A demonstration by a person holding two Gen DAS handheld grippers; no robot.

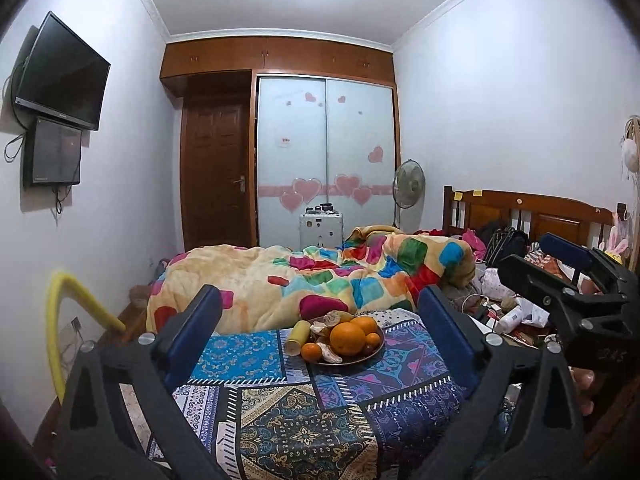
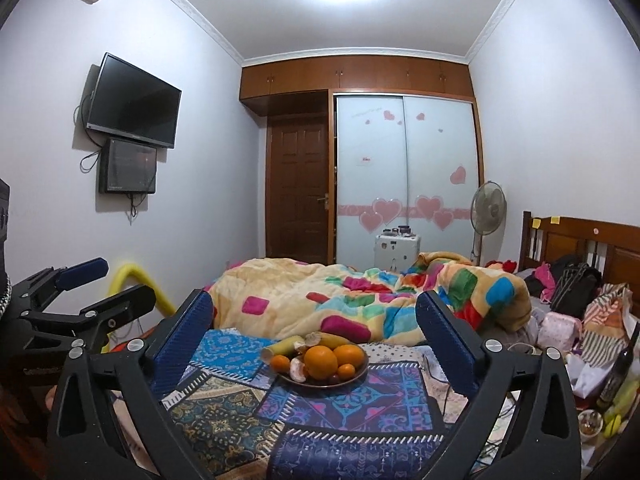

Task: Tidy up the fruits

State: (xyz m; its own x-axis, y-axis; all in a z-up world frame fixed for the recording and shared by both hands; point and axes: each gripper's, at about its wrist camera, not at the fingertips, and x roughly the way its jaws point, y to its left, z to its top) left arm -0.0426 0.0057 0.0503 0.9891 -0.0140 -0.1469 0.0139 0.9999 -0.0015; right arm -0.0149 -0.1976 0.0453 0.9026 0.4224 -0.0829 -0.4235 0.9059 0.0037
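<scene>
A brown plate (image 1: 362,358) (image 2: 362,374) sits on a patterned cloth (image 1: 304,432) (image 2: 344,440) ahead of both grippers. It holds a large orange (image 1: 347,338) (image 2: 320,362), smaller tangerines (image 1: 311,351) (image 2: 280,362), a peeled segment cluster (image 1: 331,356) (image 2: 298,372) and a banana (image 1: 298,336) (image 2: 284,346) resting on its left rim. My left gripper (image 1: 320,300) stands open short of the plate with nothing between its blue pads. My right gripper (image 2: 315,306) is open and empty too, beside the left one, and shows at the right of the left wrist view (image 1: 544,258).
Behind the plate lies a bed with a colourful blanket (image 1: 320,276) (image 2: 360,300). Clothes, bags and small items clutter the right side (image 2: 576,320), with a dark bottle (image 2: 624,364) near the edge. A yellow foam tube (image 1: 56,320) arches at the left.
</scene>
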